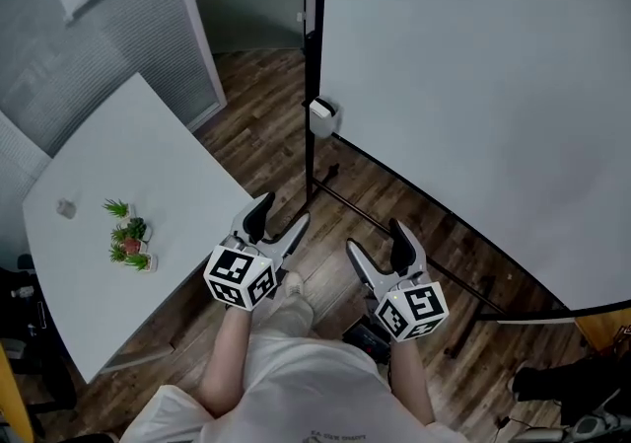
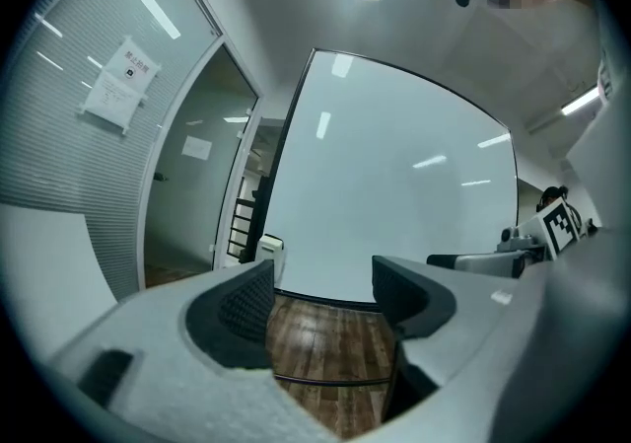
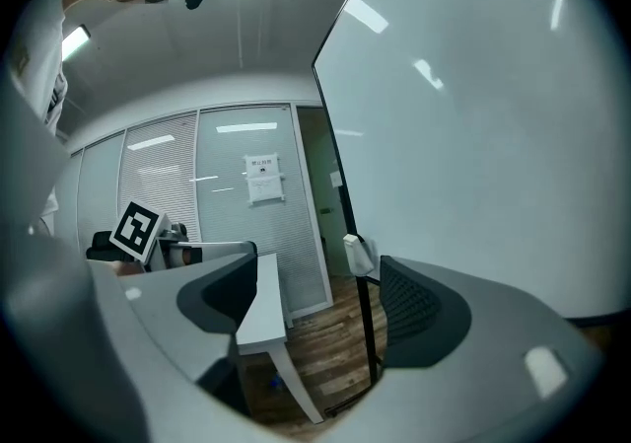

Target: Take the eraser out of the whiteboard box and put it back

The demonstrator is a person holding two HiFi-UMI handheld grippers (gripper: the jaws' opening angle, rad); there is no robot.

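A small white whiteboard box [image 1: 321, 117] hangs on the black left post of the large whiteboard [image 1: 473, 86]; it also shows as the box [image 2: 268, 248] and the box [image 3: 358, 254]. No eraser can be made out from here. My left gripper [image 1: 279, 218] is held low in front of the person, well short of the box, jaws open and empty. Beside it, my right gripper [image 1: 378, 246] is open too, with nothing between its jaws. In each gripper view the gap between the jaws frames only floor and board: left gripper [image 2: 322, 293], right gripper [image 3: 315, 301].
A white table [image 1: 118, 224] stands at the left, carrying a small green plant [image 1: 130, 236]. The whiteboard's black stand feet [image 1: 394, 234] run across the wooden floor just ahead of the grippers. A glass partition with blinds [image 1: 89, 27] closes the far left.
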